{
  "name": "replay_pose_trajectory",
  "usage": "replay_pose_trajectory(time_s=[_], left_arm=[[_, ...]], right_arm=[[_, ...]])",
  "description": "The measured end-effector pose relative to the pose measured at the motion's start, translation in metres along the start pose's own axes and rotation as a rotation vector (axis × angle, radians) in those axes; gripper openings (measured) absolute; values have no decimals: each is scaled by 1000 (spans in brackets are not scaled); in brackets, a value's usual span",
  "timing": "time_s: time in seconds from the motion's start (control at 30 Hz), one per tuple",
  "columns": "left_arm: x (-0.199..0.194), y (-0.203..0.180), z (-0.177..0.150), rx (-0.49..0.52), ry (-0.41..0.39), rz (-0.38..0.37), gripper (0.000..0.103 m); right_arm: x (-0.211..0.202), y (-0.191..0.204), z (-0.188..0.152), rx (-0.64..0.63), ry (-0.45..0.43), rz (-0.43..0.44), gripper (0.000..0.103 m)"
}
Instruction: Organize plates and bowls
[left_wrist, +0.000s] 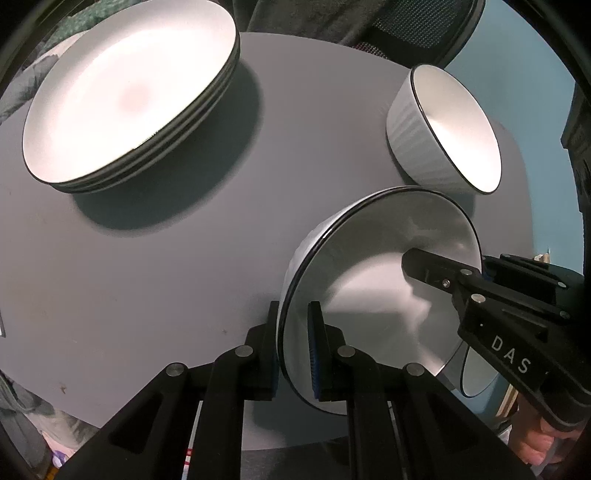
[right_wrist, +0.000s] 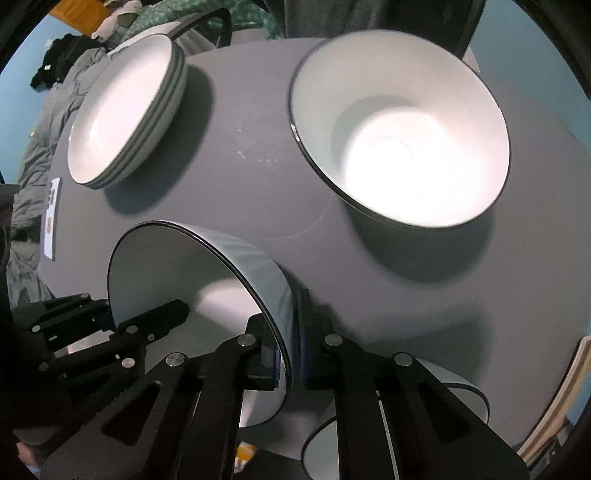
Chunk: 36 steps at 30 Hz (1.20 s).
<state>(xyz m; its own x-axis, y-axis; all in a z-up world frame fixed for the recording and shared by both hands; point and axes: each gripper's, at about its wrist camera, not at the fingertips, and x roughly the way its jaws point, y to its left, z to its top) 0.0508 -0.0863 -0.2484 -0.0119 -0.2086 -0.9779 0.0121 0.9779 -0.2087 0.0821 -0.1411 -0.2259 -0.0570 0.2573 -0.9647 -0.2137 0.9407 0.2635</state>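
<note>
Left tool (left_wrist: 295, 350) and right tool (right_wrist: 293, 343) on opposite rims of bowl (left_wrist: 388, 280)

Plate stack (left_wrist: 125, 96) left on table (left_wrist: 147, 266); bowl (left_wrist: 443, 129) right.

white black-rimmed bowl (left_wrist: 369, 295), white plates (left_wrist: 129, 92), grey table (left_wrist: 147, 277), black tool (left_wrist: 295, 354)

Left gripper (left_wrist: 295, 354) and right gripper (right_wrist: 293, 354), both steeply downward, jaws clamped on opposite rims.
</note>
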Motion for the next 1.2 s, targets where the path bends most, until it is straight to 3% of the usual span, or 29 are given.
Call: replay_pose_trajectory(time_s=[0.4, 0.6, 0.83, 1.2], left_arm=[[-41, -9, 7, 25, -49, -24, 11], [-75, -9, 32, 50, -94, -53, 11], [-67, -42, 55, 121, -114, -36, 11], [-46, -79, 101, 200, -73, 9, 11]], right_arm=[[-31, 14, 2, 26, -55, -25, 8], [-56, 8, -3, 52, -98, -28, 8], [-72, -15, 25, 97, -131, -56, 8], [-71, -65, 48, 217, -115, -54, 8]])
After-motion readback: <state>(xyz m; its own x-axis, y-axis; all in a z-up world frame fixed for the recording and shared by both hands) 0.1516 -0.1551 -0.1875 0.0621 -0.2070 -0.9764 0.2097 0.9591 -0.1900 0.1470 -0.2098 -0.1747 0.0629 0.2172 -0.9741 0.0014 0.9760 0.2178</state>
